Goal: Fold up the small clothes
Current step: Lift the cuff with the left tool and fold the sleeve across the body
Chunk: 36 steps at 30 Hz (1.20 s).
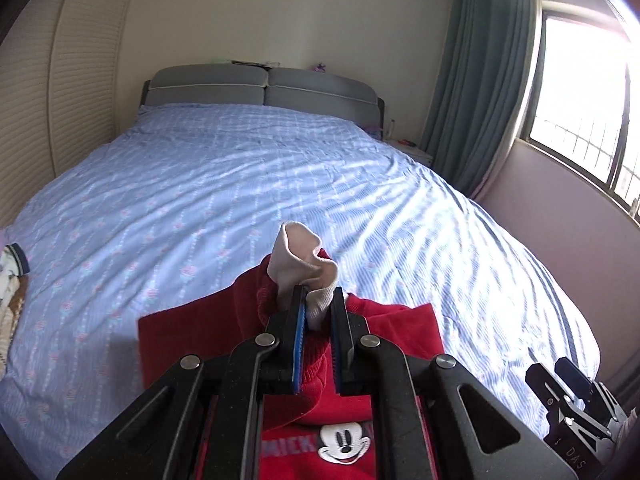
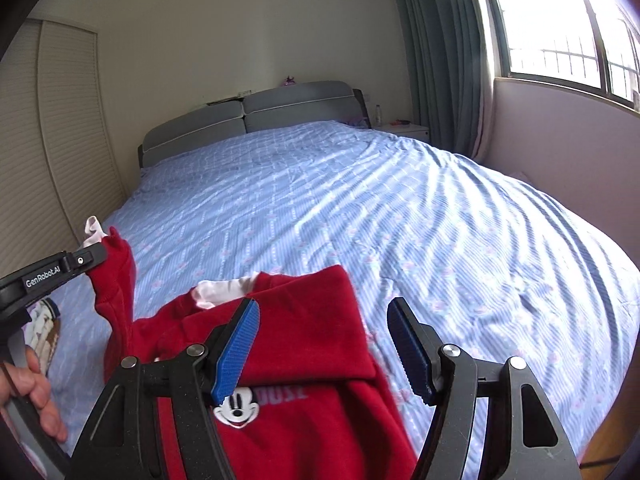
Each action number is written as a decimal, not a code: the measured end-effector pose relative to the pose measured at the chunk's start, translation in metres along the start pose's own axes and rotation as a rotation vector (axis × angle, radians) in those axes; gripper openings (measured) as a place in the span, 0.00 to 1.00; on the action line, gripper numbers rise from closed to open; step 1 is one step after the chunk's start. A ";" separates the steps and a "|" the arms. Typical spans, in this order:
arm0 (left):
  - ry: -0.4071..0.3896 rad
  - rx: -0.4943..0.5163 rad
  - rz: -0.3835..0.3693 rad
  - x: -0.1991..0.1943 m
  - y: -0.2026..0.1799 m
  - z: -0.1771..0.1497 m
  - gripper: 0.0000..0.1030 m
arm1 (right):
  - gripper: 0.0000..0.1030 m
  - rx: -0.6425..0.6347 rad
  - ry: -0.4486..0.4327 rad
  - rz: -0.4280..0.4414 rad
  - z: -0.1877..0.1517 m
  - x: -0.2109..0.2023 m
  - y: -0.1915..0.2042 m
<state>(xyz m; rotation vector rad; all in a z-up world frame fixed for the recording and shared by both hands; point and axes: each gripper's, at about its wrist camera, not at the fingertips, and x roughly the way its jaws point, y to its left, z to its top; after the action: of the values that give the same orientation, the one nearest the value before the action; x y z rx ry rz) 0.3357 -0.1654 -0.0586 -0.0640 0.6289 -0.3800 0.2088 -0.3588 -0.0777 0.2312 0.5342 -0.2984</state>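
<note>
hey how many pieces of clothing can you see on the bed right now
2. A red sweatshirt lies near the foot of the bed, its white cuff pinched in the left tongs. A second, patterned garment lies at the bed's left edge, mostly cut off. More may lie outside the views.

- My left gripper [image 1: 319,300], black with blue ribbed pads, is clamped tight on a white cuff [image 1: 304,258] and tilts downward.
- My bare left hand [image 2: 34,390] wraps its handle.
- My right gripper [image 2: 323,346] hangs with jaws wide apart, nothing between its pads.
</note>
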 end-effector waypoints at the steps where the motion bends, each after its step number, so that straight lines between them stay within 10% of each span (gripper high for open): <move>1: 0.017 0.019 -0.007 0.012 -0.013 -0.005 0.12 | 0.65 0.010 0.007 -0.008 0.000 0.003 -0.011; 12: 0.186 0.186 0.009 0.101 -0.089 -0.069 0.14 | 0.65 0.019 0.109 -0.045 -0.026 0.042 -0.069; 19: 0.160 0.223 0.028 0.086 -0.099 -0.070 0.78 | 0.65 0.040 0.149 -0.036 -0.040 0.058 -0.074; 36: 0.154 -0.021 0.199 0.063 0.059 -0.075 0.87 | 0.65 -0.144 0.104 0.201 -0.020 0.087 0.030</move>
<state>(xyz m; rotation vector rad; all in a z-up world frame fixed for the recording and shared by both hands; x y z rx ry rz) 0.3580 -0.1294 -0.1647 0.0076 0.7839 -0.1870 0.2814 -0.3443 -0.1363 0.1596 0.6270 -0.0522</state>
